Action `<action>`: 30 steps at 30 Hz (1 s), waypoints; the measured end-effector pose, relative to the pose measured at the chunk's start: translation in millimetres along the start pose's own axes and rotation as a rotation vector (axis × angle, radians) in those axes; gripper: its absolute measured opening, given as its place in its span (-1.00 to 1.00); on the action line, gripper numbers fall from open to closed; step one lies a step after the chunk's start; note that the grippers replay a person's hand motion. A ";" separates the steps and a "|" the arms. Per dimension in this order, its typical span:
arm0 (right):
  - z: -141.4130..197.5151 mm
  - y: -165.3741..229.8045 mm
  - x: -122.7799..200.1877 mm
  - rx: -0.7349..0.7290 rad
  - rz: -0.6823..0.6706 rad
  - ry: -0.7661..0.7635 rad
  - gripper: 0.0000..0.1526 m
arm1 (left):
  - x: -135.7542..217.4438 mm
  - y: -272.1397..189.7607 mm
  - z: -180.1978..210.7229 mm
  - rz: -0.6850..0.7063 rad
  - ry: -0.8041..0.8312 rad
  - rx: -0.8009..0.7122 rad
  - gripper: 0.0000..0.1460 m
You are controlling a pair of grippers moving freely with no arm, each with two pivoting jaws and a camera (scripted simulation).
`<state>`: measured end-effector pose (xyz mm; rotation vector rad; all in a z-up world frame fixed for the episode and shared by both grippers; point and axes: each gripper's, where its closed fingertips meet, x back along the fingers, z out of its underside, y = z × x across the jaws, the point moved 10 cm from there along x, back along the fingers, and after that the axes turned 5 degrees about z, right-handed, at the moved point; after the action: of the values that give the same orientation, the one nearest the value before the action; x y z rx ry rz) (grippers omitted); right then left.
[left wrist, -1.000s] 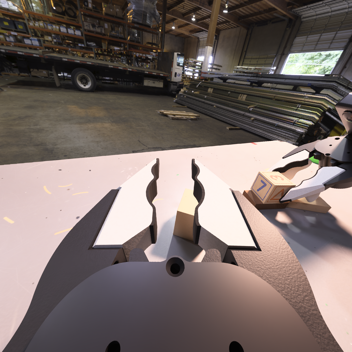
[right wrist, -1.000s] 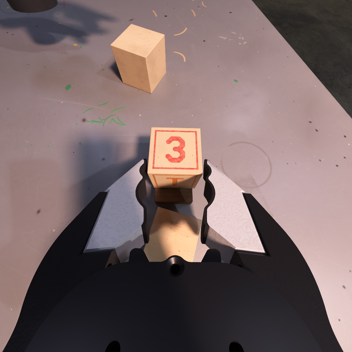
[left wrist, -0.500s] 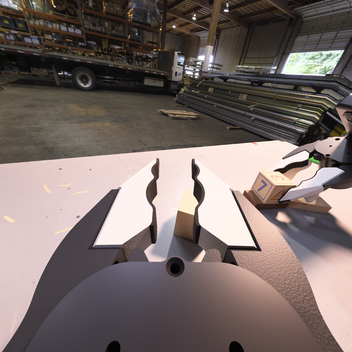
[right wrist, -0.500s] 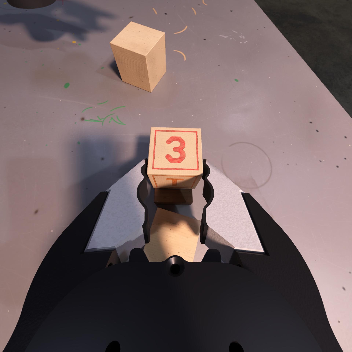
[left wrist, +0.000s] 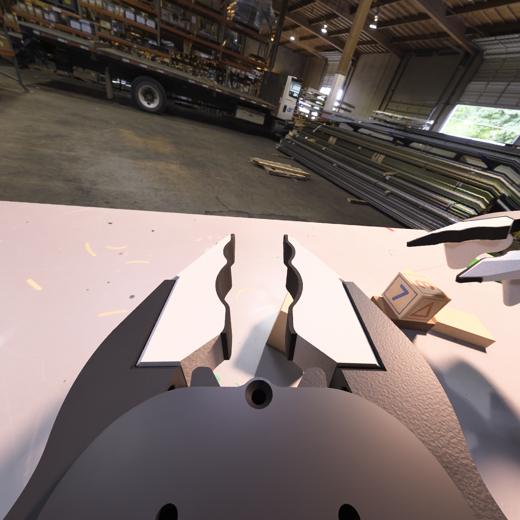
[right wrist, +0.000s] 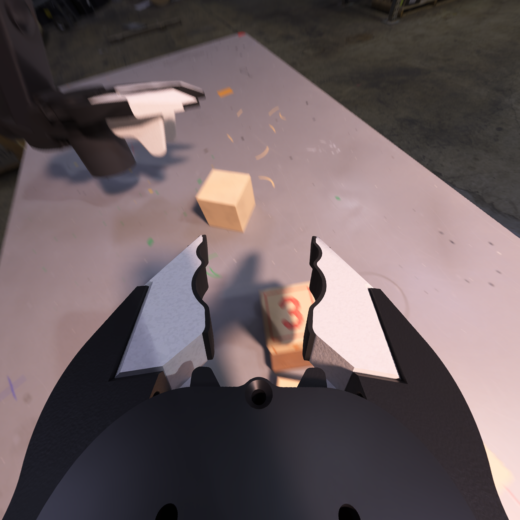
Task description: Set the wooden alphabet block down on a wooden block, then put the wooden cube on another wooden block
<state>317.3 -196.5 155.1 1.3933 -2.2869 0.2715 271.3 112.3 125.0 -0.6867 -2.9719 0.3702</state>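
The wooden alphabet block rests on a dark brown flat wooden block, with a pale flat wooden block beside it. It also shows in the right wrist view, partly behind my right finger. The plain wooden cube stands on the table; in the left wrist view it sits low, mostly hidden by my left gripper's right finger. My left gripper is open and empty above the table. My right gripper is open, empty, raised above the alphabet block.
The pale table ends at a far edge with warehouse floor beyond. The right gripper hangs at the right of the left wrist view; the left gripper hangs at the upper left of the right wrist view.
My right gripper has opened, let go of the alphabet block and lifted up and back. The block stays on the dark block. The left gripper has shifted slightly.
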 end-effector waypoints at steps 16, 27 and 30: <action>-28.6 74.8 -125.4 -0.145 0.309 0.152 0.18 | 23.7 6.8 -2.2 -0.086 -0.022 -0.036 -0.54; -35.6 94.4 -107.0 0.037 0.192 0.150 -0.21 | 21.9 3.7 -2.3 -0.083 -0.014 -0.082 -0.54; -48.9 81.3 -61.2 0.177 0.213 0.049 -0.21 | 24.8 3.4 -1.6 -0.080 -0.012 -0.082 -0.54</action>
<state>283.0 -90.8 174.5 1.2090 -2.4206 0.5812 250.7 126.5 126.0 -0.5718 -3.0289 0.2495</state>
